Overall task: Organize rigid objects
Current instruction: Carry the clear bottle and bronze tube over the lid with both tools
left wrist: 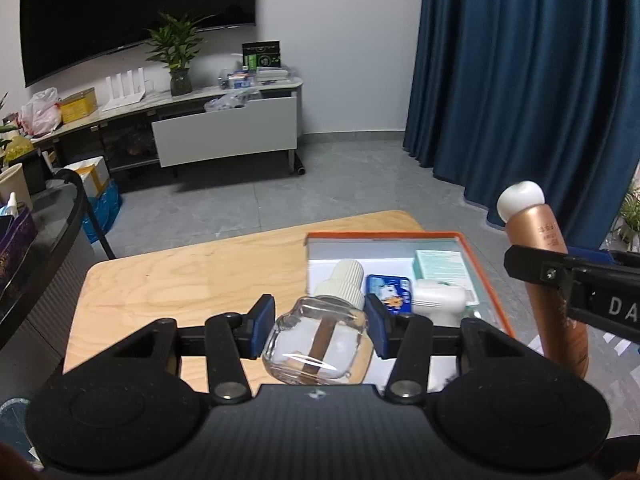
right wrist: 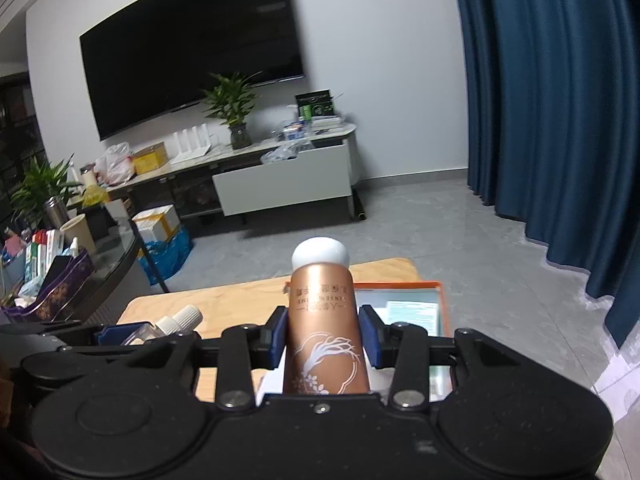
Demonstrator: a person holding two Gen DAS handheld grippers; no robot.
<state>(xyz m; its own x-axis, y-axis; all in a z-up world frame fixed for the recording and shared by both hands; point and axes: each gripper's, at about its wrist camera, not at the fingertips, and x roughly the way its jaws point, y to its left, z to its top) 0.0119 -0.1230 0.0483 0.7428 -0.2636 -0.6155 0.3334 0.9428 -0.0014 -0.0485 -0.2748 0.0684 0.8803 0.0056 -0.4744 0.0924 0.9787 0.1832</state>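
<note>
**Both hands loaded above the tabletop, box just ahead**

The left gripper [left wrist: 320,320] has its jaws closed on a clear glass bottle [left wrist: 316,344] with a ribbed white cap, pinched across its body and tilted so the cap leans ahead and to the right. The right gripper [right wrist: 324,336] has its jaws clamped on a copper-coloured bottle [right wrist: 324,328] with a round white cap, standing nearly upright between the blue pads.

Ahead of both pairs of jaws, and lower, lies an open orange-rimmed box [left wrist: 486,280] on the wooden tabletop [left wrist: 192,276]. It already holds a blue tin [left wrist: 390,290], a white container [left wrist: 438,300] and a pale green carton [left wrist: 442,264].

The risks, as I judge them: the glass is smooth and held askew, so it could twist or slip out and strike the tabletop. The box looks fairly full, so either bottle may land on its neighbours. The two grippers are near each other and could clash.
</note>
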